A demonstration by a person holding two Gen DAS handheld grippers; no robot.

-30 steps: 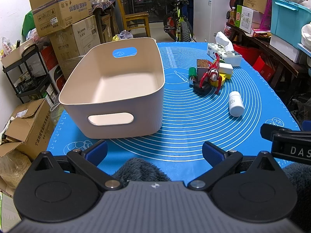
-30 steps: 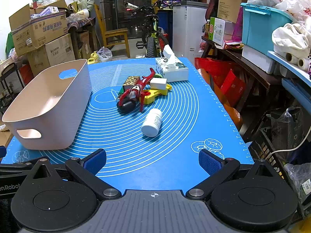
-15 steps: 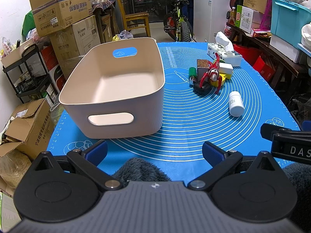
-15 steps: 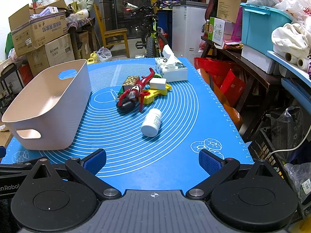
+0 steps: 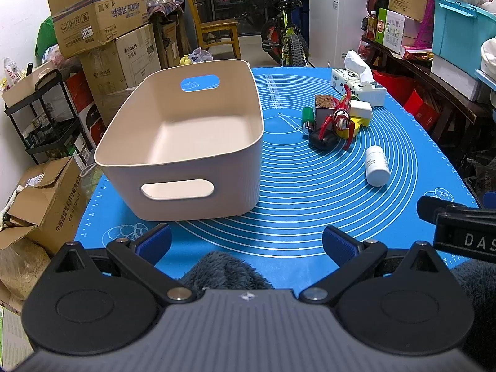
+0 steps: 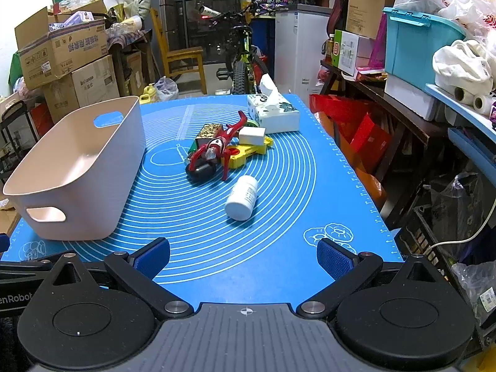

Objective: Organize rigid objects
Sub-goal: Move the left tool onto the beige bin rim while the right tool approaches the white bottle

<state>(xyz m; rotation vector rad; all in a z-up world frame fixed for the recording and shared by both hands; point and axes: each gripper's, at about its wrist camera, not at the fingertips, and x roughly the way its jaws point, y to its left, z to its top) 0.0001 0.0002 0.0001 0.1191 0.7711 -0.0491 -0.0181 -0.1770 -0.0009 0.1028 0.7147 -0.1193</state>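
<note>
A beige plastic bin (image 5: 186,142) (image 6: 77,170) stands empty on the left of the blue mat (image 5: 310,210) (image 6: 217,226). Right of it lies a white pill bottle (image 5: 376,166) (image 6: 242,197) on its side. Beyond the bottle sits a small heap: a red toy figure (image 5: 338,121) (image 6: 217,150), a black piece, a yellow toy, a white block (image 6: 251,135), a brown box and a green item. My left gripper (image 5: 246,245) hangs open at the mat's near edge, holding nothing. My right gripper (image 6: 243,255) is open too, near the edge, in front of the bottle.
A tissue box (image 5: 359,85) (image 6: 274,113) sits at the mat's far right. Cardboard boxes (image 5: 102,24) stack up left of the table; a bicycle (image 6: 245,59) and chair stand behind. Shelves with a teal bin (image 6: 415,46) line the right. Dark fuzzy fabric (image 5: 223,271) lies under my left gripper.
</note>
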